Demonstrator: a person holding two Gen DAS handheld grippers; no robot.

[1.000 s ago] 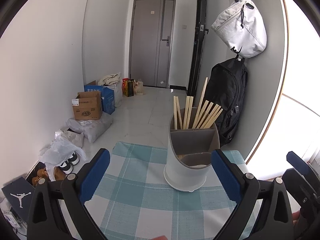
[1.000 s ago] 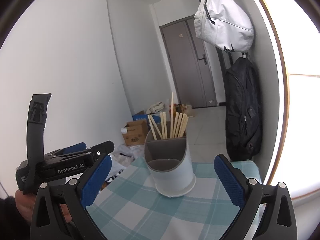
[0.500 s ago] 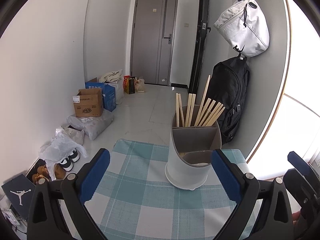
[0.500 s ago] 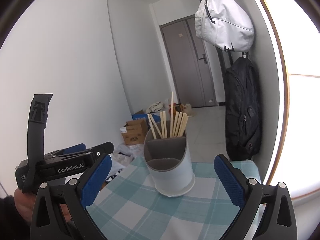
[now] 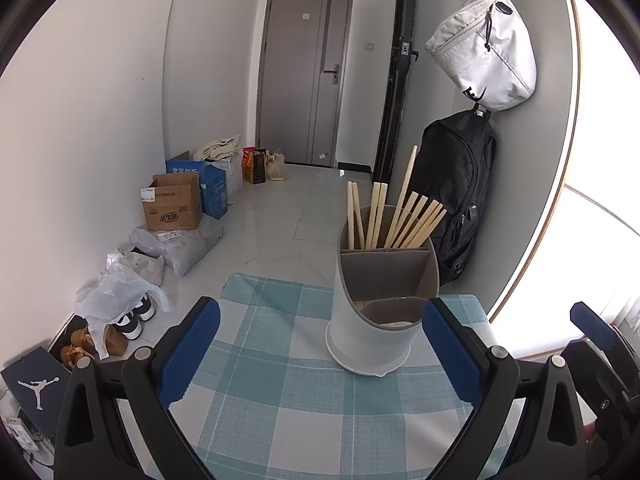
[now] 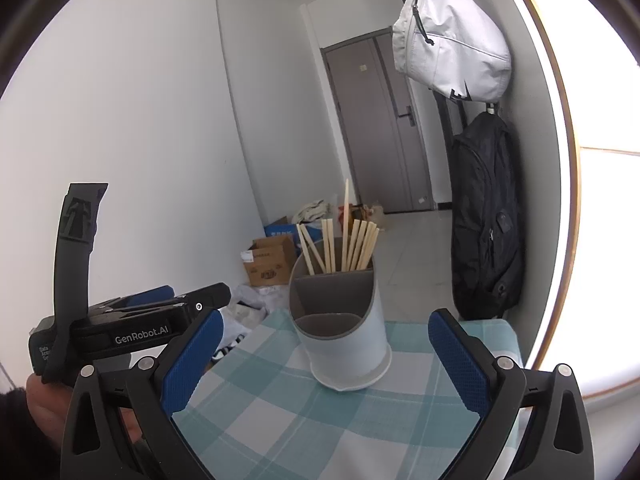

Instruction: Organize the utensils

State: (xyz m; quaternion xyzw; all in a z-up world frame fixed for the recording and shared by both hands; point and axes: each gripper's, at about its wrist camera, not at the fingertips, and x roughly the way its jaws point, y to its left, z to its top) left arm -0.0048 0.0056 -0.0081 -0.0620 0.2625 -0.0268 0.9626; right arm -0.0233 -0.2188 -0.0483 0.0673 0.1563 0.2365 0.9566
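Chopsticks (image 5: 394, 216) stand in the rear compartment of the holder (image 5: 378, 300) on the checked cloth (image 5: 280, 392); my left gripper (image 5: 320, 354) hangs spread and empty before it. From the right wrist, my right gripper (image 6: 326, 364) is likewise released, holder just ahead.

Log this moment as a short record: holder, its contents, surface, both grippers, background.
holder: white utensil holder with grey dividers, upright on the checked tablecloth
contents: wooden chopsticks standing in the rear compartment, one taller than the rest; the front compartments are not clearly visible inside
left gripper: open, empty, short of the holder
right gripper: open, empty, short of the holder
background: white bag hung above a black backpack; cardboard boxes on the floor
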